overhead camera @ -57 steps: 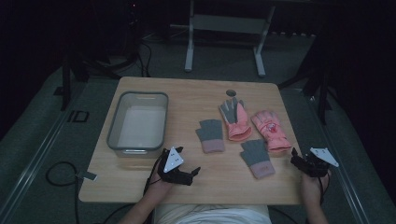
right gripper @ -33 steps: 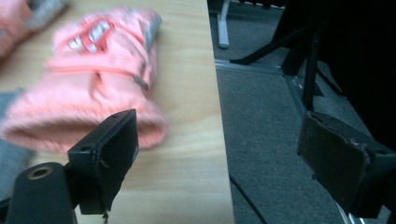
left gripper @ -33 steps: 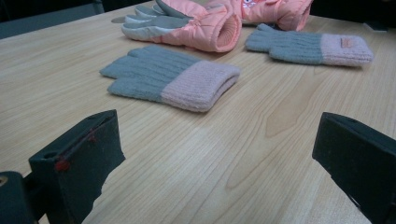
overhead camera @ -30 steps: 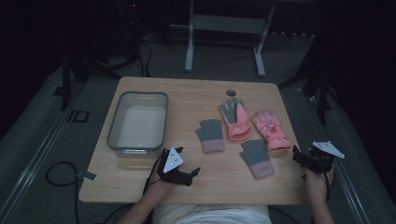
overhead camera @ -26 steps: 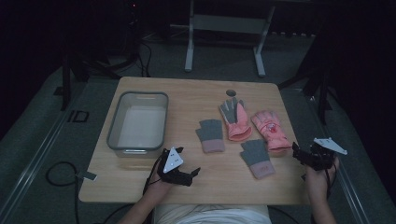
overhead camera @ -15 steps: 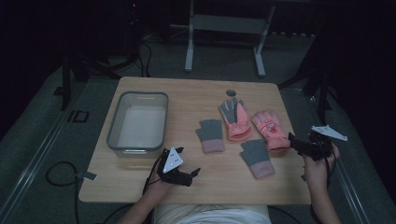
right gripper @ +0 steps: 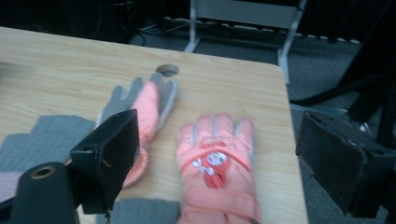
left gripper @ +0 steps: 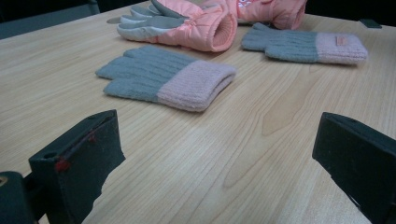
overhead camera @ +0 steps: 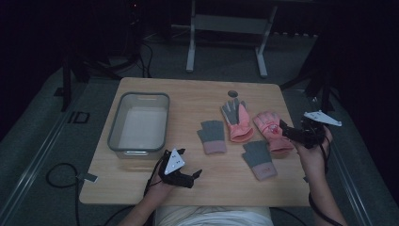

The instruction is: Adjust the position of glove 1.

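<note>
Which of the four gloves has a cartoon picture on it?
The pink padded glove between the right gripper's open jaws; the other pink glove shows grey fingers only.

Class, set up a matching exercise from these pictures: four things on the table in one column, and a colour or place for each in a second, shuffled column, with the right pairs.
Things
1. bin
2. cartoon glove
3. left gripper
4. right gripper

Descriptions
A. open, jaws above the cartoon glove
B. clear, on the table's left side
C. open, low over bare wood at the near edge
D. pink, with a red and white picture

Pairs: 1-B, 2-D, 3-C, 4-A
</note>
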